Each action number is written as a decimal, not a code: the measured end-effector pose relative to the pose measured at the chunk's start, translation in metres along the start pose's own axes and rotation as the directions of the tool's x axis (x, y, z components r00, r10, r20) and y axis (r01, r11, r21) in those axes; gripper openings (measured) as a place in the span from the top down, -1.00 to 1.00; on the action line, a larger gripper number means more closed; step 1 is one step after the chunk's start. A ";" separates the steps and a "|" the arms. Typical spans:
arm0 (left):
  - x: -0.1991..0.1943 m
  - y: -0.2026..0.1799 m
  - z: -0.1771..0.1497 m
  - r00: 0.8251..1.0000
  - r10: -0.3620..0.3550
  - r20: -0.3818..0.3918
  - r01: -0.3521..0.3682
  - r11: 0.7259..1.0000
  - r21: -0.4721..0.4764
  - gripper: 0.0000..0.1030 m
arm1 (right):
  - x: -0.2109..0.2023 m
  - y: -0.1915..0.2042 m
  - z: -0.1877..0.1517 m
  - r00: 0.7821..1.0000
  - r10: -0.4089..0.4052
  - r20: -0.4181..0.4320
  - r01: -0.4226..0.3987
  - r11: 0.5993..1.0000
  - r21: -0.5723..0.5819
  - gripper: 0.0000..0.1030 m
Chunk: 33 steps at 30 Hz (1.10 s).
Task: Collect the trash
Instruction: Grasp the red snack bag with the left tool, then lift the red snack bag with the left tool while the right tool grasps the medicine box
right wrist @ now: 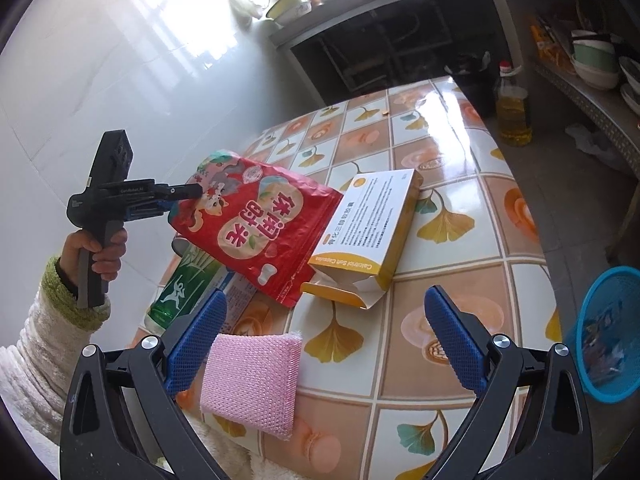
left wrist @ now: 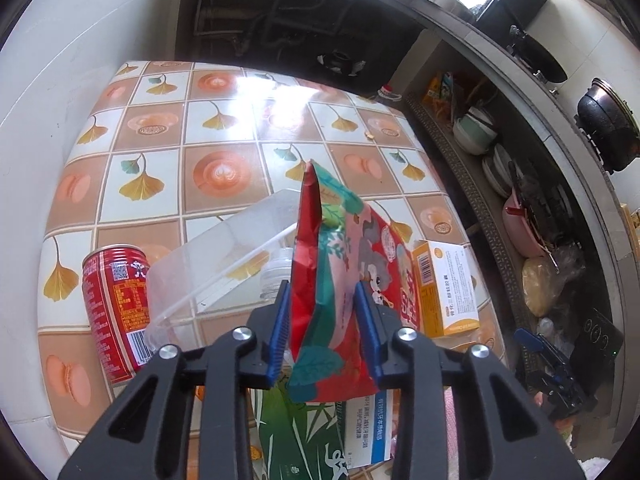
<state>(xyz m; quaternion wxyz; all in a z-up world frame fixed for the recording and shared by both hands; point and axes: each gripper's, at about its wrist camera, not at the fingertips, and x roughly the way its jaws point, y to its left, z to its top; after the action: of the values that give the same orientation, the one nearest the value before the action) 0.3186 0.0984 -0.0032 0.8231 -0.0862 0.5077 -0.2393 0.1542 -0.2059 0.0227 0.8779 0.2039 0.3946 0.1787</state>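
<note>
red foil snack pouch with cartoon print [right wrist: 256,224] is the trash item in play. we see it lifted at one end, lower corner resting near the open flap of the yellow and white cardboard medicine box [right wrist: 372,232] on the tiled-pattern table [right wrist: 460,320]. left gripper [left wrist: 322,312] has its blue pads on both sides of the pouch's gusseted edge, pressing the foil; from the right wrist view the same gripper [right wrist: 188,192] bites the pouch's top corner, with a hand [right wrist: 100,252] in a fuzzy white sleeve with green cuff on the handle. right gripper [right wrist: 326,336] stands wide open above the table, nothing between its pads [right wrist: 200,336]; pink mesh scrub sponge [right wrist: 252,380] lies just inside its left finger, not gripped.

other items near the pouch: red printed drink can [left wrist: 116,308] standing upright, clear plastic box [left wrist: 224,256] beside it, green tube-shaped pack [right wrist: 180,288] and a white and blue carton [left wrist: 368,428] under the pouch. blue plastic mesh basket [right wrist: 612,328] sits off the table's right edge, some scraps inside. yellow oil bottle [right wrist: 512,108] stands beyond the far table corner.
</note>
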 end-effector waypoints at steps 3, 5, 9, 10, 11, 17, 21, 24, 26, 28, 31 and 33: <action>-0.007 0.000 -0.001 0.999 -0.042 0.028 0.043 0.999 -0.010 0.57 | -0.001 -0.001 0.000 1.000 -0.002 0.005 0.002 1.000 0.006 -0.85; -0.013 -0.002 -0.002 0.996 -0.075 0.045 0.075 0.997 -0.008 0.67 | -0.002 -0.003 0.002 1.000 -0.006 0.007 0.006 1.000 0.015 -0.84; -0.024 -0.010 -0.005 0.989 -0.120 0.085 0.120 0.993 0.008 0.76 | 0.001 -0.005 0.008 1.000 -0.022 0.013 0.022 0.999 0.028 -0.85; -0.027 -0.012 -0.007 0.987 -0.133 0.094 0.132 0.991 0.010 0.78 | 0.002 -0.005 0.010 0.999 -0.032 0.013 0.032 0.999 0.032 -0.85; -0.029 -0.015 -0.008 0.984 -0.143 0.105 0.142 0.990 0.011 0.80 | 0.004 -0.005 0.014 0.999 -0.046 0.011 0.046 0.998 0.037 -0.85; -0.053 -0.027 -0.015 0.956 -0.225 0.186 0.227 0.974 0.013 0.97 | 0.016 -0.012 0.027 0.997 -0.075 -0.003 0.075 0.994 0.082 -0.85; -0.071 -0.034 -0.020 0.927 -0.285 0.245 0.290 0.957 0.017 0.97 | 0.029 -0.013 0.033 0.994 -0.102 -0.025 0.104 0.990 0.094 -0.85; -0.081 -0.033 -0.021 0.898 -0.329 0.291 0.344 0.939 -0.001 0.98 | 0.046 -0.012 0.036 0.988 -0.141 -0.065 0.147 0.985 0.089 -0.84; -0.087 -0.033 -0.021 0.886 -0.334 0.320 0.355 0.935 -0.007 0.98 | 0.057 -0.011 0.037 0.982 -0.170 -0.085 0.177 0.981 0.084 -0.85; -0.095 -0.032 -0.023 0.871 -0.344 0.351 0.371 0.928 -0.012 0.98 | 0.066 -0.010 0.038 0.976 -0.195 -0.097 0.203 0.976 0.076 -0.84; -0.107 -0.031 -0.023 0.849 -0.344 0.401 0.380 0.925 -0.009 0.98 | 0.081 -0.007 0.041 0.964 -0.240 -0.116 0.248 0.967 0.060 -0.85; -0.114 -0.030 -0.023 0.831 -0.345 0.435 0.385 0.923 -0.003 0.98 | 0.090 -0.006 0.043 0.955 -0.268 -0.131 0.276 0.960 0.046 -0.85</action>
<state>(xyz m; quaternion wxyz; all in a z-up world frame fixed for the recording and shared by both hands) 0.2468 0.1296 0.0884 0.8482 -0.2689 0.2997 -0.3442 0.2446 -0.1776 -0.0098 0.8612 0.1640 0.4779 0.0559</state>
